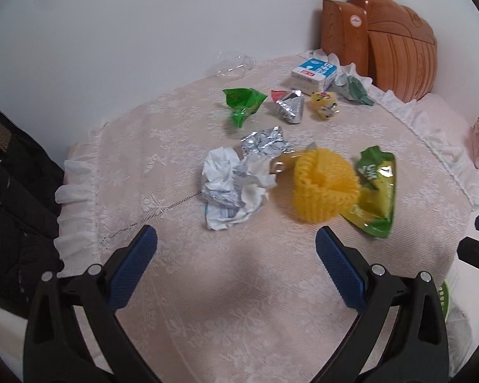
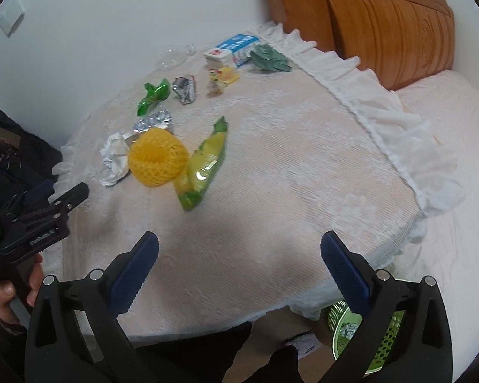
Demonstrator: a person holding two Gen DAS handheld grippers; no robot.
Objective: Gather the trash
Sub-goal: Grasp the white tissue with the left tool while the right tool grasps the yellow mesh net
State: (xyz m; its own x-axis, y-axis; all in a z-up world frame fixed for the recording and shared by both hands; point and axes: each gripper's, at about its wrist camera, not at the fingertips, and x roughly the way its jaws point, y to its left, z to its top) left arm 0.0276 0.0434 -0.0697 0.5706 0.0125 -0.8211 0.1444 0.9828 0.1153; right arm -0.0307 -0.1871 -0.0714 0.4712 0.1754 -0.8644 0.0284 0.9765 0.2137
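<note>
Table: a round table under a pale lace cloth [image 2: 271,159] with a white frill, standing beside a carved wooden headboard [image 2: 383,22].
Basket: a green plastic basket [image 2: 383,341] on the floor below the table's near edge, with a silver scrap inside (only partly visible).
Left gripper: the left gripper [image 1: 236,249] hangs over the bare cloth with its blue pads spread wide and nothing between them.
Right gripper: the right gripper [image 2: 239,252] is also spread wide and empty, above the near part of the table.
Trash, near group: a yellow foam fruit net [image 1: 325,185] touches a green and yellow snack bag [image 1: 376,191]; a crumpled white paper [image 1: 233,188] lies just beside the net.
Trash, far group: a blue and white carton [image 1: 314,73], a green wrapper [image 1: 244,102], a silver foil wrapper [image 1: 290,105].
</note>
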